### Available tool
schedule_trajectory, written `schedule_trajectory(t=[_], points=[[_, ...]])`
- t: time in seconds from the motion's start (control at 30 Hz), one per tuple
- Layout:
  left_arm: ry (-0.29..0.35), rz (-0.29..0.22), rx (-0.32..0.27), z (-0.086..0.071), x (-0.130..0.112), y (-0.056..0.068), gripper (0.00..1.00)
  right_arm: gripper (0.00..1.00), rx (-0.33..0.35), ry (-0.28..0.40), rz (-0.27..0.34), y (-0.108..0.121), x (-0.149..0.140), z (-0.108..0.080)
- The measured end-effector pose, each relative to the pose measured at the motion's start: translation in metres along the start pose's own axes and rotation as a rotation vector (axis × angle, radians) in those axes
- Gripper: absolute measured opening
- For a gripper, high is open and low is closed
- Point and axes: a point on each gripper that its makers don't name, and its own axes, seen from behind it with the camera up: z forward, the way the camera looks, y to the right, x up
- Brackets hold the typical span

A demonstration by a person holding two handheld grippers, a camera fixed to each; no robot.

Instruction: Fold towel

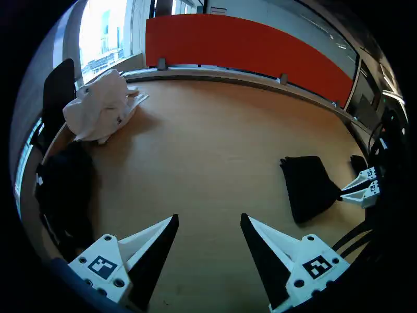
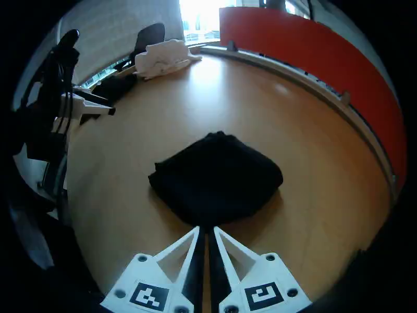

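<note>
1. The desk (image 1: 208,135) ran wide up to a red partition (image 1: 245,47) along its far edge.
2. White cloths (image 1: 101,107) lay heaped at a far corner, probably set aside to leave folding room.
3. The black towel (image 2: 216,177) lay folded compactly toward the near edge.
4. The right tongs (image 2: 207,232) were closed on its near edge, apparently pinching it to draw or square the fold.
5. The left tongs (image 1: 208,216) hung open over bare desk, well apart from the towel.

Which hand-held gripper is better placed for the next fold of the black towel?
Right. The right hand-held gripper is closed on the near edge of the black towel. The left hand-held gripper is open over bare table, apart from it.
</note>
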Motion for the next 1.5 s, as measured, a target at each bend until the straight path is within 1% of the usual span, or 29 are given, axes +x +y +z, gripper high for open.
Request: schedule_trajectory(t=[0.2,0.4,0.6,0.8,0.9,1.1,1.3,1.5], points=[[0.007,0.008,-0.007,-0.001,0.003,0.003,0.88,0.04,-0.013,0.065,-0.031,0.003,0.042,-0.014],[0.019,0.011,-0.015,-0.003,0.008,0.005,0.88,0.04,-0.025,0.123,-0.075,0.003,0.082,-0.029],[0.031,0.015,-0.02,-0.004,0.013,0.006,0.88,0.04,-0.039,0.183,-0.092,0.007,0.119,-0.048],[0.04,0.022,-0.026,-0.007,0.017,0.009,0.88,0.04,-0.07,0.227,-0.109,0.018,0.146,-0.068],[0.044,0.026,-0.029,-0.007,0.019,0.01,0.88,0.04,-0.085,0.241,-0.11,0.025,0.154,-0.078],[0.05,0.033,-0.036,-0.009,0.021,0.014,0.88,0.04,-0.114,0.254,-0.105,0.039,0.159,-0.097],[0.054,0.036,-0.04,-0.01,0.023,0.015,0.88,0.04,-0.146,0.255,-0.102,0.058,0.156,-0.111],[0.053,0.038,-0.044,-0.011,0.022,0.017,0.88,0.04,-0.171,0.258,-0.077,0.081,0.151,-0.124]])
